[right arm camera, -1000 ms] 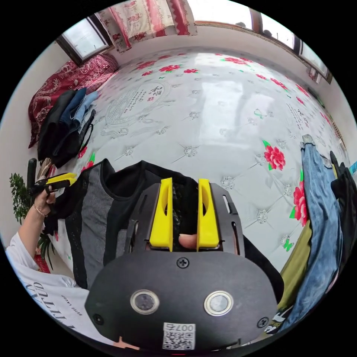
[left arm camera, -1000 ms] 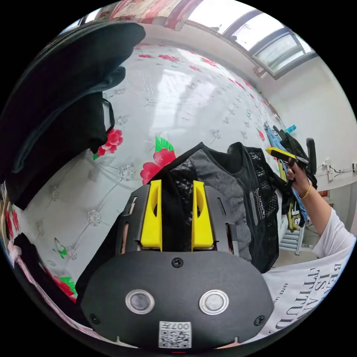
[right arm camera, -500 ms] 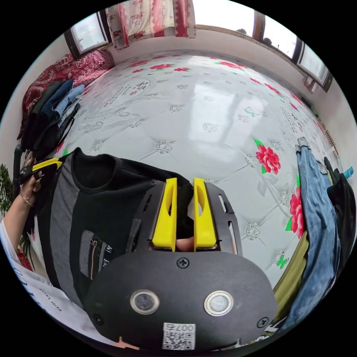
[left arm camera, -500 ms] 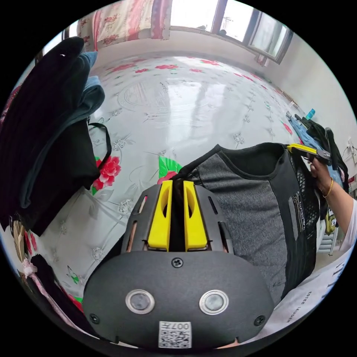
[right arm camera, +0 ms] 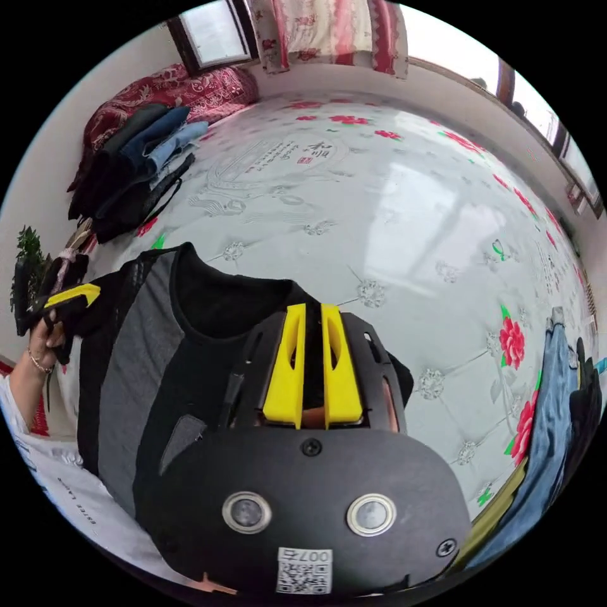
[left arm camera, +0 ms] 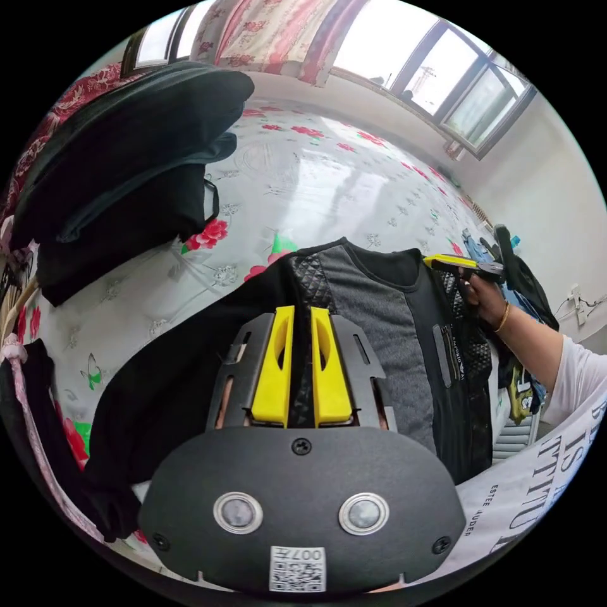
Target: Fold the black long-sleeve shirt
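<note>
Your left claw (left arm camera: 298, 360): clamped on black shirt (left arm camera: 379, 329); right claw (right arm camera: 312, 363): apparently likewise, over the floral bed (right arm camera: 392, 208).

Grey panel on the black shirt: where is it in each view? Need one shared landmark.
Left gripper view: grey panel right of centre, just right of that view's own yellow jaws.
Right gripper view: grey panel at left, running down beside the neckline.
Shared landmark: stack of folded dark clothes on the floral bed.
</note>
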Demonstrator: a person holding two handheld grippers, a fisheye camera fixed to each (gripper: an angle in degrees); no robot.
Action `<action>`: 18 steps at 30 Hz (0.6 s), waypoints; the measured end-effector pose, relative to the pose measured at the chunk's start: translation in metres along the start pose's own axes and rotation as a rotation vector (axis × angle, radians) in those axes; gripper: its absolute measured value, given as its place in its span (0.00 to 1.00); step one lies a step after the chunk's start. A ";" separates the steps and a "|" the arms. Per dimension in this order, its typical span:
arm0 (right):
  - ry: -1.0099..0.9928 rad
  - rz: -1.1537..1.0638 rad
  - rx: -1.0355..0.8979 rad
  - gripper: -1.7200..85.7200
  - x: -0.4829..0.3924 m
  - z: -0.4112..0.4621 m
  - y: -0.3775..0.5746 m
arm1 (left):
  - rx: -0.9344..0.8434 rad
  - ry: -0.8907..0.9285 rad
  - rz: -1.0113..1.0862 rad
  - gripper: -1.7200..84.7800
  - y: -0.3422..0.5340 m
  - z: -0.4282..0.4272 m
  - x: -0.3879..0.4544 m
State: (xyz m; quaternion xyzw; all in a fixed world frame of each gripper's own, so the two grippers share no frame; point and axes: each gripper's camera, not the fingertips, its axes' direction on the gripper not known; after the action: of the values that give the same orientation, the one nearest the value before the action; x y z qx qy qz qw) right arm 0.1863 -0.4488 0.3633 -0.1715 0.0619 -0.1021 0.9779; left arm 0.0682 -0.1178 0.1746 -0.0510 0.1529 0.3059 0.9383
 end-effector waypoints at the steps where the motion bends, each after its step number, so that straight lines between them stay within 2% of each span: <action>1: -0.007 0.050 -0.057 0.04 0.005 0.004 -0.006 | -0.007 -0.020 -0.011 0.08 0.017 -0.009 0.000; 3: -0.066 0.061 -0.006 0.03 0.008 -0.013 -0.002 | -0.016 -0.069 -0.046 0.08 0.046 -0.024 -0.005; 5: -0.111 0.054 0.163 0.03 0.001 -0.054 0.028 | -0.010 -0.159 -0.088 0.09 0.079 -0.042 -0.012; 7: -0.190 0.062 0.207 0.03 -0.006 -0.077 0.057 | -0.028 -0.374 -0.150 0.10 0.124 -0.066 -0.022; 8: -0.263 0.074 0.198 0.03 -0.012 -0.086 0.080 | -0.042 -0.434 -0.165 0.10 0.134 -0.071 -0.024; 10: -0.368 0.088 0.141 0.03 -0.022 -0.090 0.117 | -0.131 -0.679 -0.240 0.11 0.170 -0.083 -0.036; 13: -0.413 0.078 0.053 0.02 -0.051 -0.096 0.183 | -0.147 -0.803 -0.246 0.13 0.195 -0.093 -0.051; 18: -0.424 0.030 -0.090 0.02 -0.087 -0.111 0.250 | -0.213 -0.852 -0.105 0.15 0.189 -0.072 -0.079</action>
State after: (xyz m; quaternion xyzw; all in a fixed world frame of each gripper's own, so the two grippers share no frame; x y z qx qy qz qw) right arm 0.1288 -0.2358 0.1799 -0.2316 -0.1381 -0.0462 0.9619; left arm -0.1225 -0.0226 0.1312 -0.0244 -0.2826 0.2655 0.9214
